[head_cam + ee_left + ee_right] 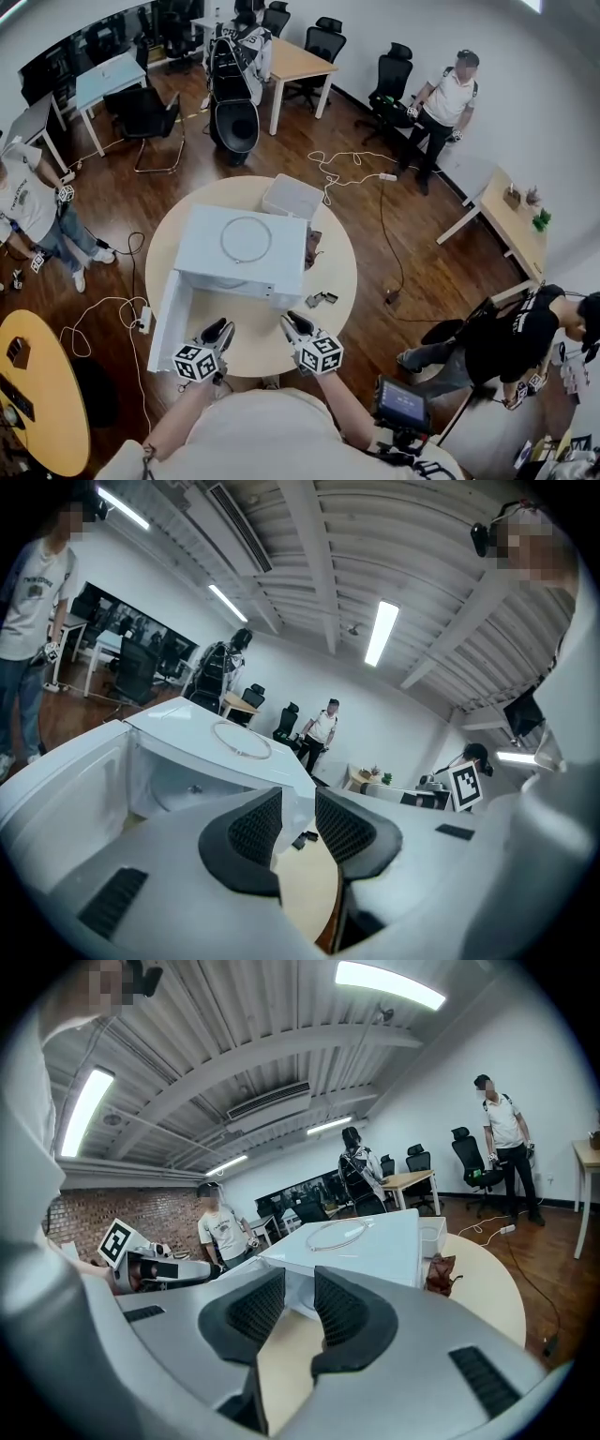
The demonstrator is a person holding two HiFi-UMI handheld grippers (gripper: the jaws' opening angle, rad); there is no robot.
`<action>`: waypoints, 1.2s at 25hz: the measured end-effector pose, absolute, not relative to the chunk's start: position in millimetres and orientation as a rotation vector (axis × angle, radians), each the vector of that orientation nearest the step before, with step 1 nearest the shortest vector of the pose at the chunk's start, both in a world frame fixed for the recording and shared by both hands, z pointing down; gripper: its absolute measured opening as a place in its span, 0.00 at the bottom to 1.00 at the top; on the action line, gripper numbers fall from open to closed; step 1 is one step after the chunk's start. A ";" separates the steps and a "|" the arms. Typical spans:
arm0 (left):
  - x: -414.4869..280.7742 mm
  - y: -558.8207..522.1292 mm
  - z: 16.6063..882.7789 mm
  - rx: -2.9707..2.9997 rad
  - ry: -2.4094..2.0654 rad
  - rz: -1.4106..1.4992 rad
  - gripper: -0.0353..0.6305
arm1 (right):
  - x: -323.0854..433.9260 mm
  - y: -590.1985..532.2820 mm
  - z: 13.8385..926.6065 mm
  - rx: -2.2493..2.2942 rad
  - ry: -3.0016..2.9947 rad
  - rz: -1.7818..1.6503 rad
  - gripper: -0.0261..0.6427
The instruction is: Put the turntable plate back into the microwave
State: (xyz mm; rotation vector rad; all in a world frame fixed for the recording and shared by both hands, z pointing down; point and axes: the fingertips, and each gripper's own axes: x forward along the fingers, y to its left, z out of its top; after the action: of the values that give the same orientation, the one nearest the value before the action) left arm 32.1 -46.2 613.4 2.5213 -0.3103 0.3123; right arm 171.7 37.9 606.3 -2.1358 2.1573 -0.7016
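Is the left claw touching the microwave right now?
Apart. The head view shows bare table between the left claw and the microwave.

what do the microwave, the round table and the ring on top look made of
microwave: probably painted sheet metal, smooth matt white, flat even panels.
round table: pale wood or laminate, uniform tan; can't tell which.
ring: thin, pale, maybe plastic or glass; too small to say.

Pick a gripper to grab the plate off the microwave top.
Left, probably: the left gripper, open, lines up with the plate and faces the cavity; the right gripper sits off the microwave's right corner.
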 end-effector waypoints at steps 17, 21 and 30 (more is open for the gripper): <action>74.6 -44.5 623.6 2.492 -0.473 0.286 0.20 | 224.6 28.3 617.6 -2.013 2.263 -0.712 0.16; 77.3 -43.9 622.1 2.489 -0.496 0.279 0.20 | 230.5 29.3 617.8 -2.003 2.276 -0.716 0.16; 76.3 -47.7 622.6 2.488 -0.533 0.270 0.20 | 233.6 24.2 618.6 -1.980 2.296 -0.708 0.16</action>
State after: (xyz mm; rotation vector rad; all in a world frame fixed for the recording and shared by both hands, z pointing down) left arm 76.3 -47.7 622.6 2.4876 -0.5326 0.2702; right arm 233.6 24.2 618.6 -1.9796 2.2964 -0.7083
